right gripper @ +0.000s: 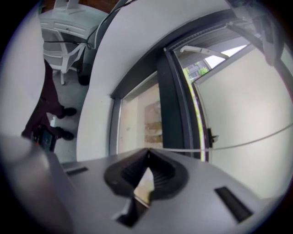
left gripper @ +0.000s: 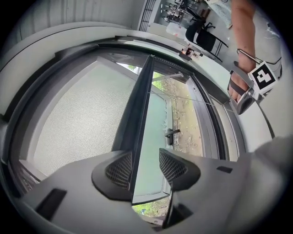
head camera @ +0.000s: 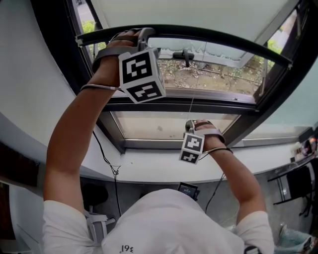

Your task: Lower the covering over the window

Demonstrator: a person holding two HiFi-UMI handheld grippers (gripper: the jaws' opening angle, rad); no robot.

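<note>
A white roller blind (head camera: 189,12) covers the upper part of the window and ends in a dark bottom bar (head camera: 208,37). My left gripper (head camera: 141,34) is raised to that bar near its left end. In the left gripper view the bar (left gripper: 137,123) runs between the jaws of the left gripper (left gripper: 142,157). It lies against the left pad (left gripper: 120,170), with a gap to the right pad. The mesh fabric (left gripper: 78,123) lies left of the bar. Lower down, my right gripper (head camera: 191,124) is shut on a thin white cord (head camera: 192,106). That cord (right gripper: 238,144) leads off taut from the closed jaws of the right gripper (right gripper: 147,155).
A window handle (head camera: 186,54) sits on the open sash behind the bar. The white sill (head camera: 149,168) runs below the dark frame (head camera: 179,104). A black cable (head camera: 107,158) hangs over the sill. A chair (head camera: 298,183) stands at the far right.
</note>
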